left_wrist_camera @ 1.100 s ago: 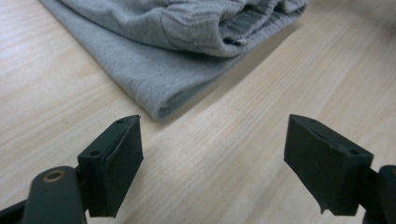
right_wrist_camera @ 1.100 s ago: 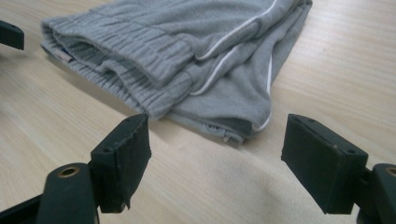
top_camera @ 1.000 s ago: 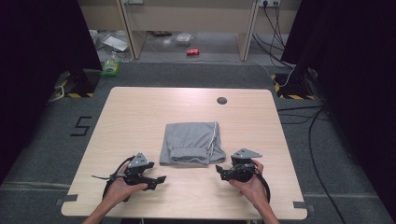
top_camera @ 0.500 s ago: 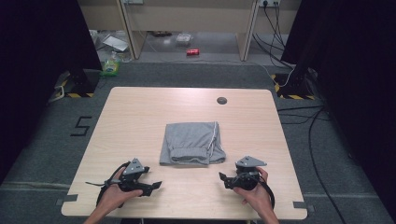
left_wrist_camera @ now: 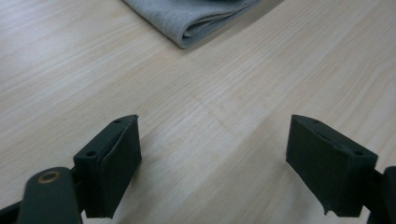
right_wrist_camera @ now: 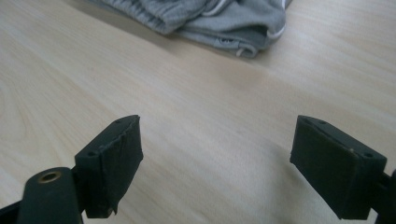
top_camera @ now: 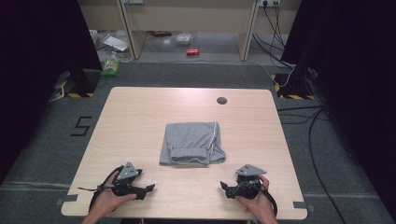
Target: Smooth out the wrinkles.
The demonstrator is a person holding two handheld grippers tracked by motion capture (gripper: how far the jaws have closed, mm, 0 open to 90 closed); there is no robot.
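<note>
Grey shorts (top_camera: 191,143) folded, mid-table (top_camera: 140,112). Left gripper (top_camera: 145,189) wide open, empty, near shorts' front-left. Right gripper (top_camera: 226,188) just widened, empty, front-right. Folding apparently done.

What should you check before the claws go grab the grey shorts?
1. Left claw open, nothing between its jaws: ok.
2. Right claw open, its jaws have just been opening, nothing between them: ok.
3. Grey shorts lie folded flat on the table: ok.
4. Bare wood between each claw and the shorts: ok.
5. Either claw touching the shorts yet: not ok, both sit apart near the table's near edge.
6. White drawstring free of knots: cannot tell.
</note>
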